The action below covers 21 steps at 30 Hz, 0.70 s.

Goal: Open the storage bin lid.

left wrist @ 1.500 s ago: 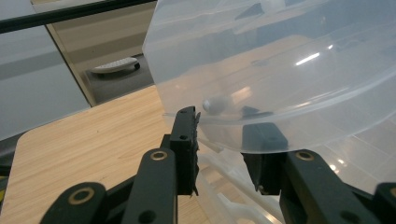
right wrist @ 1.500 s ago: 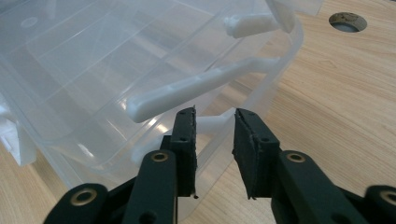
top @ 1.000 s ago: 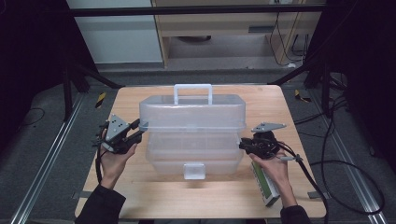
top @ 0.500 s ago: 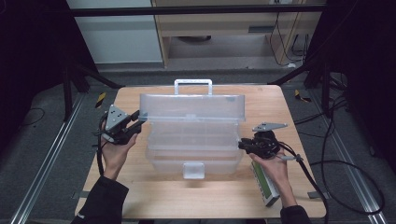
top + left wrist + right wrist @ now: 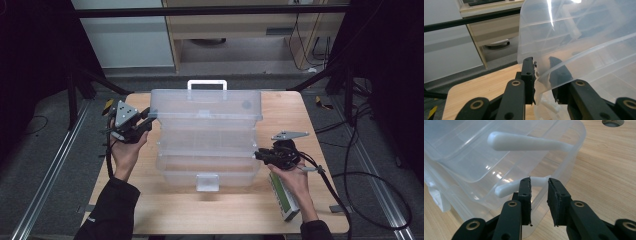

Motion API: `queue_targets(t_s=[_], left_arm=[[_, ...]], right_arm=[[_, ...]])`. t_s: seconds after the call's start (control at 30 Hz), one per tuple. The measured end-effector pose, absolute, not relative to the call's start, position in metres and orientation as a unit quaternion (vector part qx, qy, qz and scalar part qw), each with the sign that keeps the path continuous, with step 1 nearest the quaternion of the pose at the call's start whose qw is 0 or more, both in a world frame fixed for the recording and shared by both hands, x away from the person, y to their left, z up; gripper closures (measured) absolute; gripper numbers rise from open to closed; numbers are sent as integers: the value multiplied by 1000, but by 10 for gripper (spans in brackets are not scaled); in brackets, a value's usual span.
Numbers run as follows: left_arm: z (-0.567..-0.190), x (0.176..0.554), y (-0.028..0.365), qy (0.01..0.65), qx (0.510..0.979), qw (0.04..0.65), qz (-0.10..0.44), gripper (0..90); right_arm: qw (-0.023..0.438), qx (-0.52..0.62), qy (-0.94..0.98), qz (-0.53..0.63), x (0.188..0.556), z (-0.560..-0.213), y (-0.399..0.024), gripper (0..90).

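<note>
1. Clear plastic toolbox (image 5: 205,150): stood mid-table (image 5: 310,115), long axis running 9 to 3 o'clock, white handle (image 5: 206,84) at 12 o'clock, latch at 6 o'clock.
2. Lid (image 5: 206,105): raised and tipped toward 12 o'clock, tiers below exposed.
3. Left gripper (image 5: 145,120): at the box's 9 o'clock side; jaws clamped on the lid's corner edge (image 5: 541,77). The nearer one to the lid.
4. Right gripper (image 5: 260,155): at 3 o'clock; jaws slightly apart, straddling a white hinge arm (image 5: 509,188), seemingly ungripped.
</note>
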<state>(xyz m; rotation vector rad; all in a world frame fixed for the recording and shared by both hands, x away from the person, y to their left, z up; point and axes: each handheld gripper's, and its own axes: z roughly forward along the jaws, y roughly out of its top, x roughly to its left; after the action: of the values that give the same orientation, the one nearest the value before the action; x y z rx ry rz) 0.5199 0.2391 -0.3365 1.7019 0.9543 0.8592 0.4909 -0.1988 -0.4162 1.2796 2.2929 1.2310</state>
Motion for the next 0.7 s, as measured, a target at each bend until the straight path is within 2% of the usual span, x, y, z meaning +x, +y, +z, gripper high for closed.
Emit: queue_targets(t_s=[0.7], left_arm=[[-323,543,234,407,693,479,352,748]], right_arm=[[121,441,785,419,491,-416,-200,740]])
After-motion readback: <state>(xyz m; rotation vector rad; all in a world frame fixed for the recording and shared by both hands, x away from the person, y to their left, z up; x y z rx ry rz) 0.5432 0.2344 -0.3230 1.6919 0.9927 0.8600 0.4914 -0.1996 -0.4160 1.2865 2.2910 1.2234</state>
